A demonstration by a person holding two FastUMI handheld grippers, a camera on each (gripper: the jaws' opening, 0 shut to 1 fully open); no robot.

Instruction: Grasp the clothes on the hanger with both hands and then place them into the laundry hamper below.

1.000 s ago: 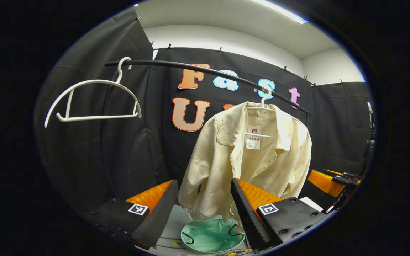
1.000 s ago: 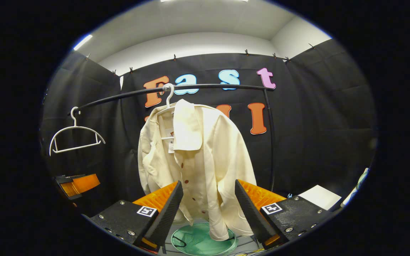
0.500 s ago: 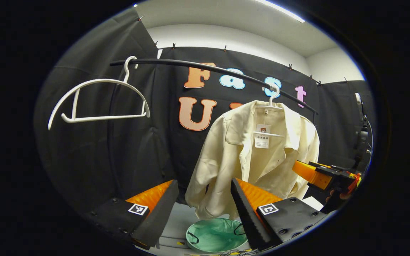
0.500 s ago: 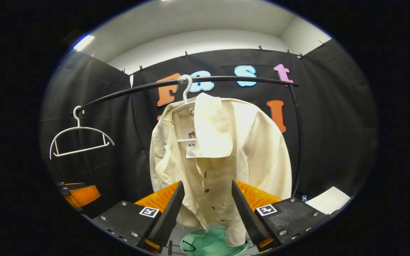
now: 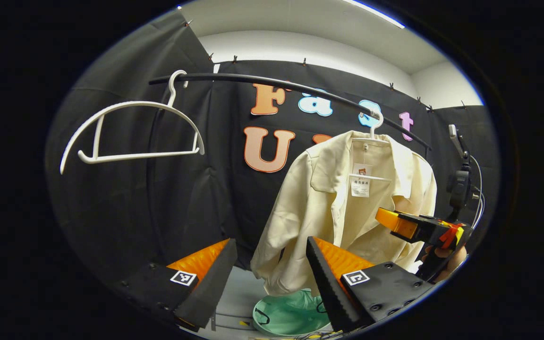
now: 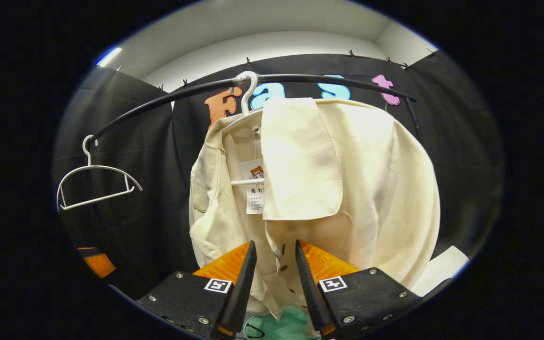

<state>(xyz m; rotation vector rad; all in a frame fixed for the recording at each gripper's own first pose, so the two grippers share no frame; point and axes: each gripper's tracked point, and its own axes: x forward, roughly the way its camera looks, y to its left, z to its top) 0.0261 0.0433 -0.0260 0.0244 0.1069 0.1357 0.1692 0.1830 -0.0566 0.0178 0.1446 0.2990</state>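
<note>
Cream shirt point(image 5: 347, 208) on white hanger point(image 5: 372, 127), hooked over black rail point(image 5: 272, 87), R end of rail in left gripper view. Front open, paper tag point(image 5: 360, 185) at neck. In right gripper view same shirt point(image 6: 338, 189) fills centre, big collar flap point(image 6: 300, 160) hanging fwd, row of dark buttons point(image 6: 282, 257) running down btw the fingers.

Right gripper point(image 6: 272, 278): fingers set narrow, a gap still btw them, shirt front edge seen in that gap. Cloth lies beyond/between the tips; contact w/ either finger — cannot tell. Not clamped as far as visible.

Left gripper point(image 5: 269, 278): fingers wide apart. Shirt hem and L sleeve hang beyond the gap, nearer the R finger point(image 5: 328, 283); apart from both fingers, no touch.

Right gripper also seen from left gripper view point(image 5: 397, 222), at R side, reaching onto shirt front below the tag; a hand point(image 5: 442, 262) under it on the handle.

Below shirt: hamper point(image 5: 291, 316), green liner, round rim, on pale floor; directly under the hem. In right gripper view hamper point(image 6: 281, 326) just peeks btw the fingers, low.

Further out: second hanger point(image 5: 130, 130), bare, white, on L end of same rail, well apart from shirt. Same bare hanger point(image 6: 97, 182) at L in right gripper view. Left gripper's edge point(image 6: 93, 260) low L there.
</note>
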